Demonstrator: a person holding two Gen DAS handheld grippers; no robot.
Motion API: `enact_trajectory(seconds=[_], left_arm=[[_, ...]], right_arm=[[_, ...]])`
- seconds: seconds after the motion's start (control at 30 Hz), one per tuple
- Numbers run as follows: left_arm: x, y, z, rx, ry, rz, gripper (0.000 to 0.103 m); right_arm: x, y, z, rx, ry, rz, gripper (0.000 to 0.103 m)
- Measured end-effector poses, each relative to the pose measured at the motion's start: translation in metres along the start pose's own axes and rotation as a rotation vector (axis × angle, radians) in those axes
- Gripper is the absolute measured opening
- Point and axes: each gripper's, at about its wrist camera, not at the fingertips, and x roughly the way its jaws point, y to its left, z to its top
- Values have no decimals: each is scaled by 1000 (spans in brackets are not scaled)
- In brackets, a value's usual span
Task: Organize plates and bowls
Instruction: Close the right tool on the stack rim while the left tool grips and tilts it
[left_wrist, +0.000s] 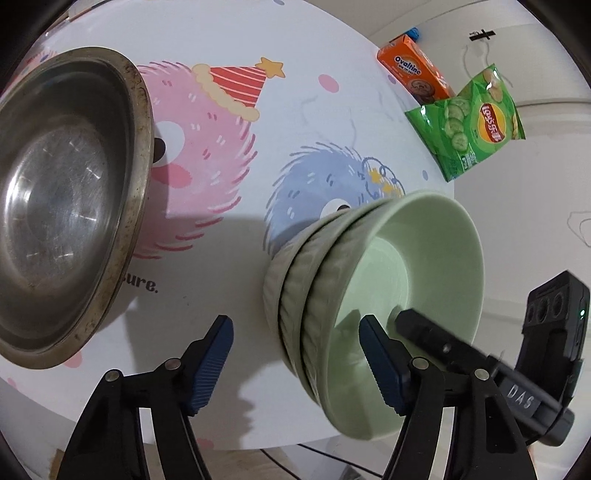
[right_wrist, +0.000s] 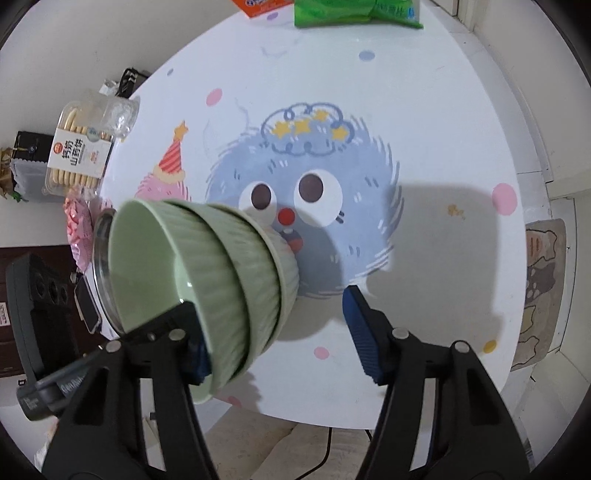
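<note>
Three nested pale green ribbed bowls (left_wrist: 321, 266) stand as a stack on the cartoon-print table (right_wrist: 443, 129). In the left wrist view my left gripper (left_wrist: 297, 363) straddles the stack's near wall. One blue pad is inside the top bowl and the other outside, clear of the ribs, so it is open. In the right wrist view my right gripper (right_wrist: 279, 343) straddles the opposite side of the bowls (right_wrist: 221, 266). Its left finger sits behind the rim and its right pad stands apart from the wall, open. Each view shows the other gripper's black finger (left_wrist: 436, 339) reaching into the top bowl.
A large steel bowl (left_wrist: 66, 206) sits left of the stack. An orange Ovaltine box (left_wrist: 413, 70) and a green chips bag (left_wrist: 469, 122) lie at the far table edge. A tray of biscuits (right_wrist: 81, 155) is beyond the table's left edge. The table's near edge runs just below the grippers.
</note>
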Motion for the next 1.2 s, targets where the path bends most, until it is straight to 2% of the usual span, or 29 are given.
enact_trajectory(seconds=[0.27,0.37,0.5,0.63,0.7,0.73,0.87,1.2], left_arm=[[5,-2,6,10,0,-22,65],[5,-4,9,3,2,-55,56],[6,-2,12,-5,13,-64,54],[2,6,13,-31,8,-85,45],[0,8,13,-30,9,-87,41],[0,9,13,-26,11,-88,39],[-5,14,14,-29,5,-88,27],[-6,15,15,-13,16,-84,26]], right_arm=[[9,-2,2,-22,22,41,63],[10,-4,4,-18,32,62,62],[11,-5,5,-8,50,68,62],[12,-3,7,-5,63,72,60],[12,-3,7,-2,64,98,46],[12,-2,8,-2,67,114,43],[9,8,8,-36,65,79,40],[8,8,9,-36,77,63,38]])
